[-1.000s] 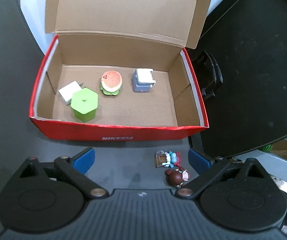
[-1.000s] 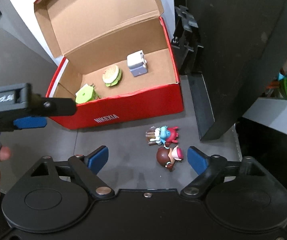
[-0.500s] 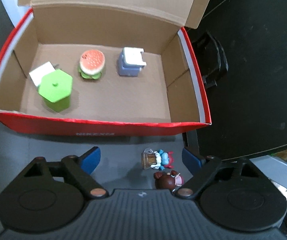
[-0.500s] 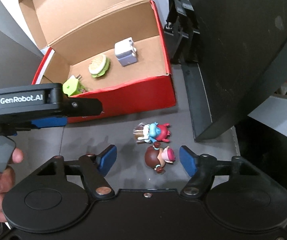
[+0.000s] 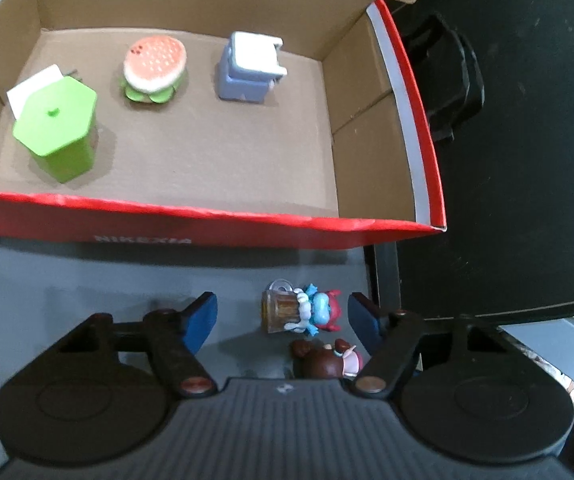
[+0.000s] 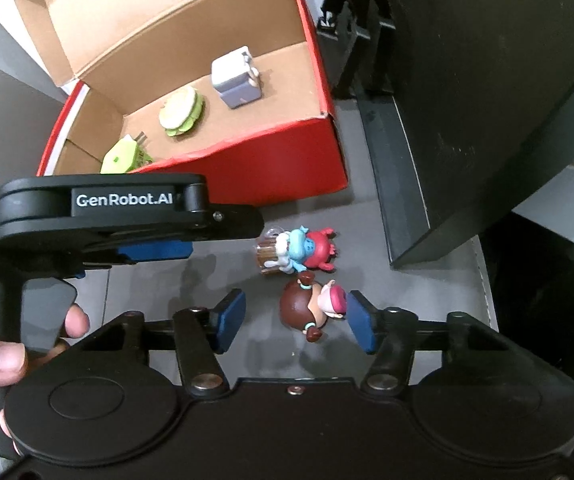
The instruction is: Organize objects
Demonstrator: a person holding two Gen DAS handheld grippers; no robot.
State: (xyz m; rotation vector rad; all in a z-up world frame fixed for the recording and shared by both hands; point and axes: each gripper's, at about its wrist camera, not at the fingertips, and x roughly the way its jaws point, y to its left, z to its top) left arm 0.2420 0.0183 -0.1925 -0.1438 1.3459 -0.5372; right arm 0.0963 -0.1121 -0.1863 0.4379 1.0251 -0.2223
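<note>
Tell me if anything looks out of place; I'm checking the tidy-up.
Two figurines lie outside the red box on the grey mat: a blue-and-red one and a brown-haired one, both on their sides.

Both claws (image 5: 282,322) (image 6: 294,322) closing, tilted down

Matte black plastic left tongs (image 5: 283,318) with blue rubber pads, round copper-coloured pivot screws, ribbed grey housing; matching black right tongs (image 6: 295,322); white "GenRobot.AI" lettering along the left one's side.
</note>
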